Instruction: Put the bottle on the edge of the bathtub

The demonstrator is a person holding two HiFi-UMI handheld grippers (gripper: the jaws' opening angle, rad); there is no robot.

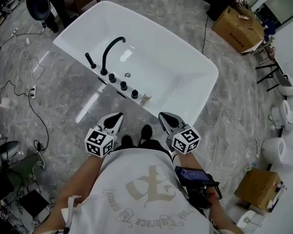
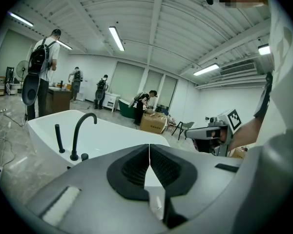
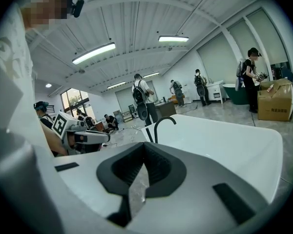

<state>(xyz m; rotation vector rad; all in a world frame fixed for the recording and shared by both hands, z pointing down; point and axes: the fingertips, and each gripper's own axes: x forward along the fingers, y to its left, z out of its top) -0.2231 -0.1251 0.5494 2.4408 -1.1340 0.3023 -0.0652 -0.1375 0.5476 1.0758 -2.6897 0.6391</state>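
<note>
A small pale bottle (image 1: 146, 98) stands upright on the near rim of the white bathtub (image 1: 185, 48), just right of the row of black knobs (image 1: 123, 85) and the black faucet (image 1: 110, 50). My left gripper (image 1: 119, 116) hovers just short of that rim, left of the bottle, jaws shut and empty; in the left gripper view the left gripper (image 2: 149, 145) shows its pads meeting. My right gripper (image 1: 162, 116) is level with it, below and right of the bottle, also shut with nothing held, as the right gripper (image 3: 144, 143) shows in its own view.
Cables (image 1: 29, 91) trail over the marble floor left of the tub. A cardboard box (image 1: 238, 28) sits at the back right, with white toilets (image 1: 283, 150) and another box (image 1: 258, 186) along the right. Several people stand far behind the tub.
</note>
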